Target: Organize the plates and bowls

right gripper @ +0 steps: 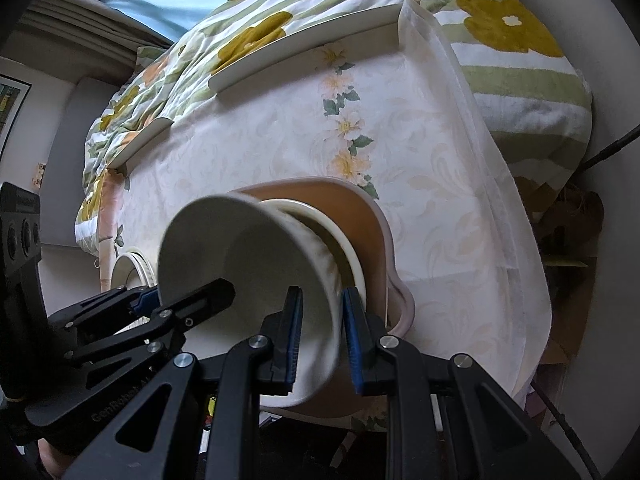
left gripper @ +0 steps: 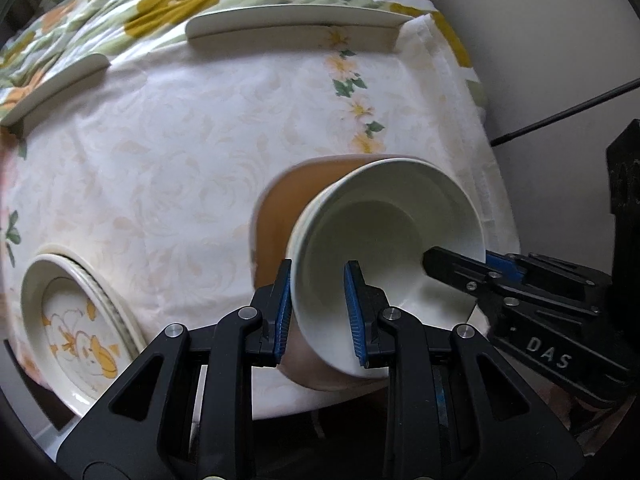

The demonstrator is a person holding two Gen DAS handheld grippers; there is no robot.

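Observation:
A white bowl (left gripper: 384, 240) (right gripper: 248, 256) is held between both grippers over a tan tray (left gripper: 288, 208) (right gripper: 340, 204). My left gripper (left gripper: 318, 312) is shut on the bowl's left rim. My right gripper (right gripper: 320, 332) is shut on the bowl's right rim; it also shows in the left wrist view (left gripper: 480, 268). Another cream bowl (right gripper: 344, 240) sits in the tray just behind the held one. A stack of flower-painted plates (left gripper: 76, 328) lies at the table's left front edge.
Two white plates (left gripper: 296, 20) (left gripper: 52, 88) lie at the far side of the white tablecloth (left gripper: 180, 140). A flowered quilt (right gripper: 500, 60) lies behind the table. A black cable (left gripper: 560, 112) runs along the wall at right.

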